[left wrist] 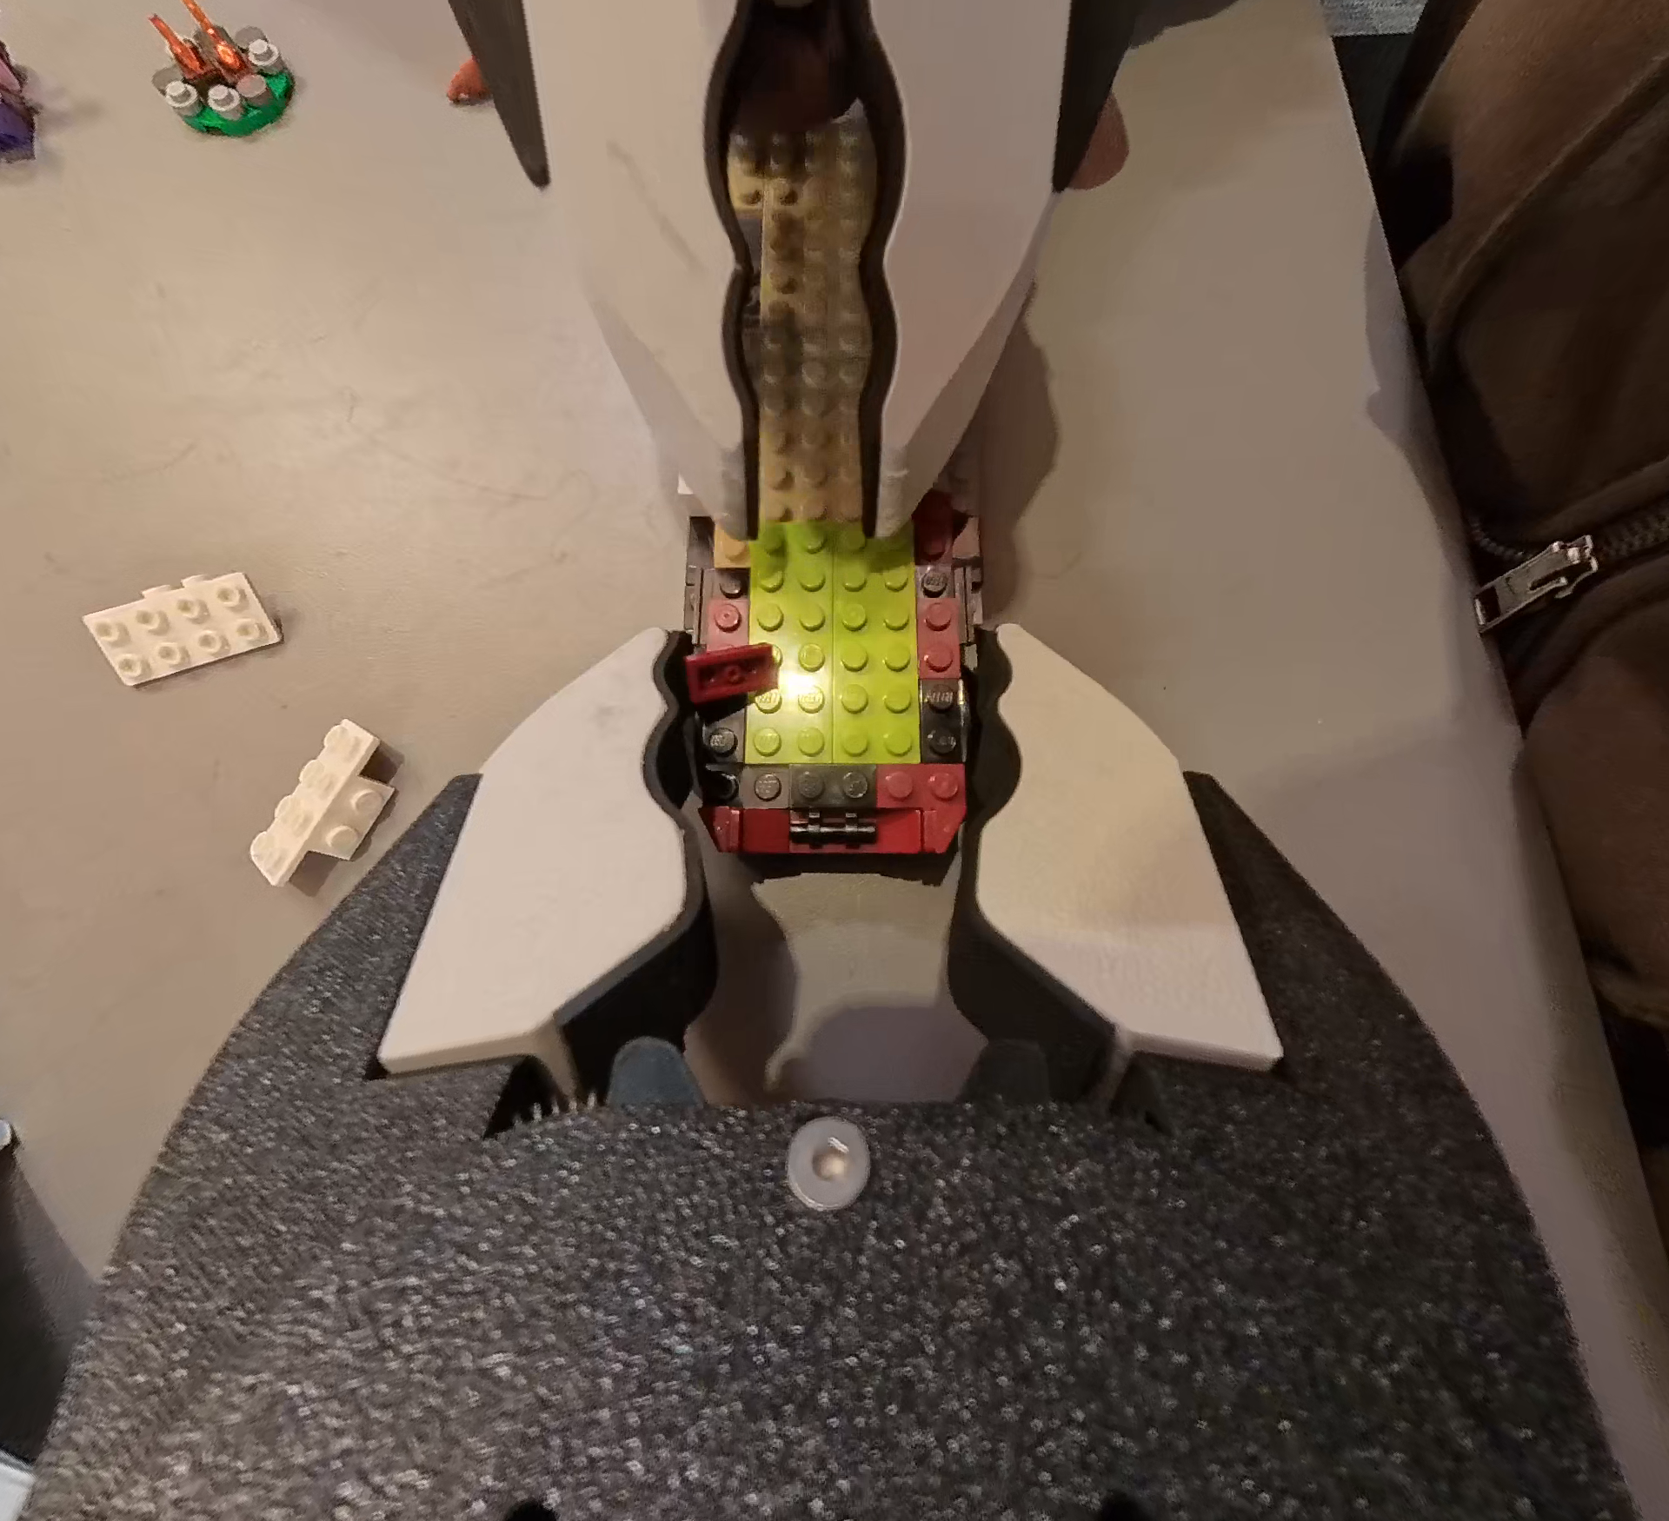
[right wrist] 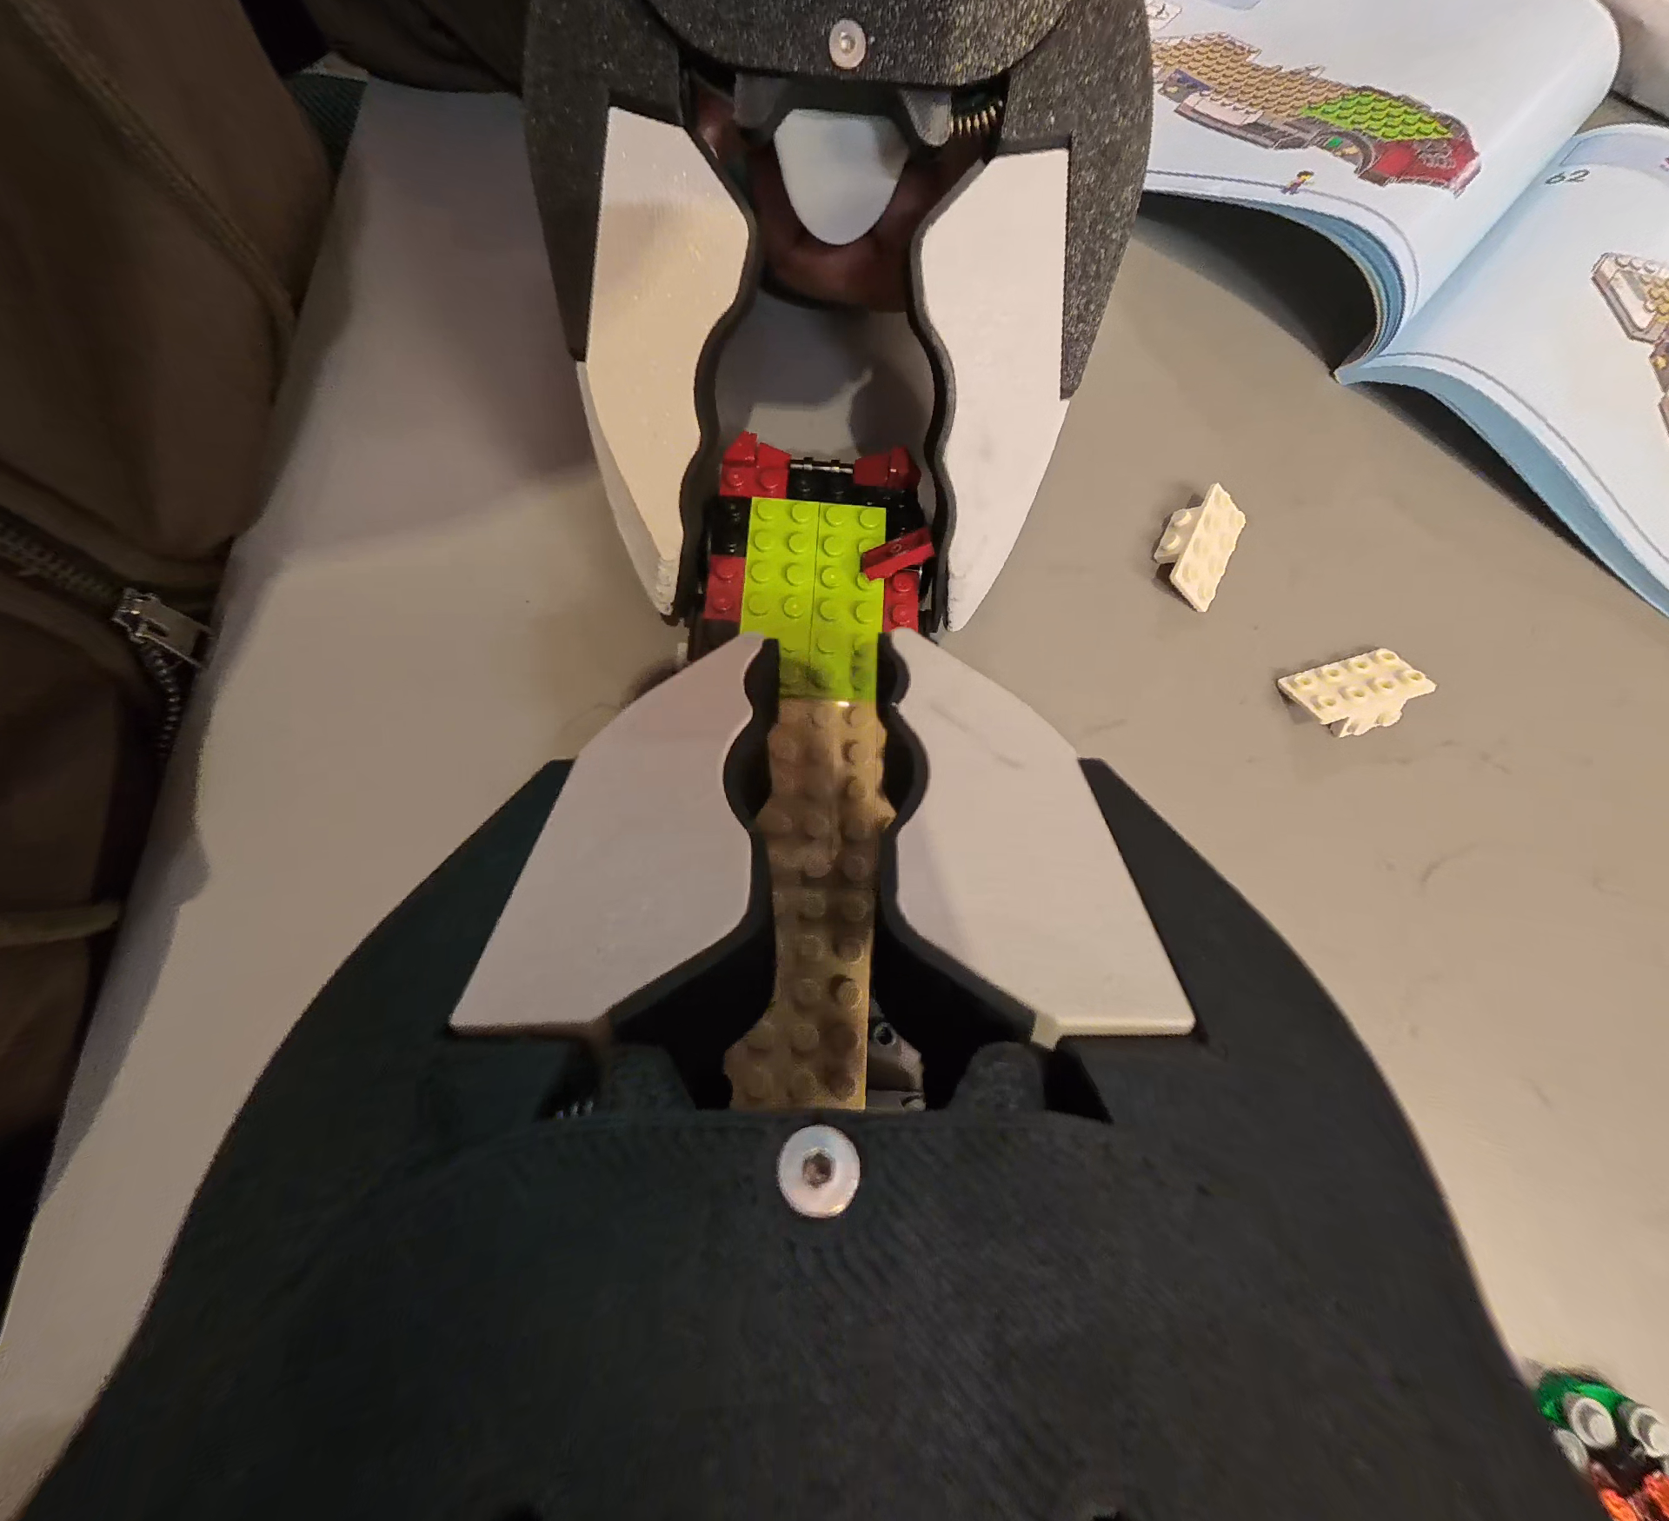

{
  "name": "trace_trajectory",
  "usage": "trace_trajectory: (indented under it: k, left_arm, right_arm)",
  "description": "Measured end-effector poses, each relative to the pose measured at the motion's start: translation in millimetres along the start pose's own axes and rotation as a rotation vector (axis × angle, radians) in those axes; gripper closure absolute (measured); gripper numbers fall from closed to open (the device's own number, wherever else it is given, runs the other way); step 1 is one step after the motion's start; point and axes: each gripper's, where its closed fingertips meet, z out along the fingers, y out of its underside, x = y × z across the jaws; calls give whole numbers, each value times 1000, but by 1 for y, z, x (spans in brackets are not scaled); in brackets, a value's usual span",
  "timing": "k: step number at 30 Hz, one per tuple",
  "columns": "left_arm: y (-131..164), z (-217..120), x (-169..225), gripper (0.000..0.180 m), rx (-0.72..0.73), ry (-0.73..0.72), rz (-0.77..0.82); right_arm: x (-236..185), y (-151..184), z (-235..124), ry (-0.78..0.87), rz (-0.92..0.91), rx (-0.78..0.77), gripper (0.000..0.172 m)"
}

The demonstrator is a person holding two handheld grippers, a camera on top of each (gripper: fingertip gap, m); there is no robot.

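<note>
Gripping: left gripper (left wrist: 826, 719) clamps the brick model (left wrist: 831, 665) at its red and green end; right gripper (right wrist: 826, 665) jaws squeeze its tan end on the table (left wrist: 361, 394).
Writing: booklet (right wrist: 1409, 150) print too small.
Views: booklet only in right view, 2 o'clock; white plates (left wrist: 185, 629) in both.
Hidden: loose dark red piece (left wrist: 730, 672) tilted, attachment unclear.

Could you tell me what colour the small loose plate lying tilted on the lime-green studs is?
Dark red plate; clearest in the left wrist view.
</note>
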Motion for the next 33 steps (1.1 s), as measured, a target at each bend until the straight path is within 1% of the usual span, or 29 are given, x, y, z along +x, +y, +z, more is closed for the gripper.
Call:
trace_trajectory:
  k: [2,6,10,14,17,20,22,26,33]
  left_arm:
    - [0,0,0,119,1,-1,-1]
    - [-3,-2,0,124,23,3,-18]
    - [-3,-6,-1,124,29,8,-48]
    - [-4,-12,-5,127,50,8,-88]
    - [-2,-14,-6,134,44,22,-129]
    - [-1,-14,-6,139,43,27,-148]
    - [-2,-15,-6,145,49,37,-161]
    - [-4,-18,-7,163,70,44,-186]
    - [-7,-20,-7,165,78,36,-172]
  right_arm:
    - [1,-1,0,9,-6,1,145]
    - [-6,-1,3,-5,-32,-17,141]
    - [-9,1,9,6,-58,-57,133]
    - [-6,0,10,16,-35,-54,134]
    - [2,-3,7,35,16,-34,134]
    - [5,-2,6,49,21,-37,135]
    - [5,-1,7,52,25,-39,136]
    - [7,-2,7,62,28,-36,138]
    - [4,-1,2,50,6,-42,138]
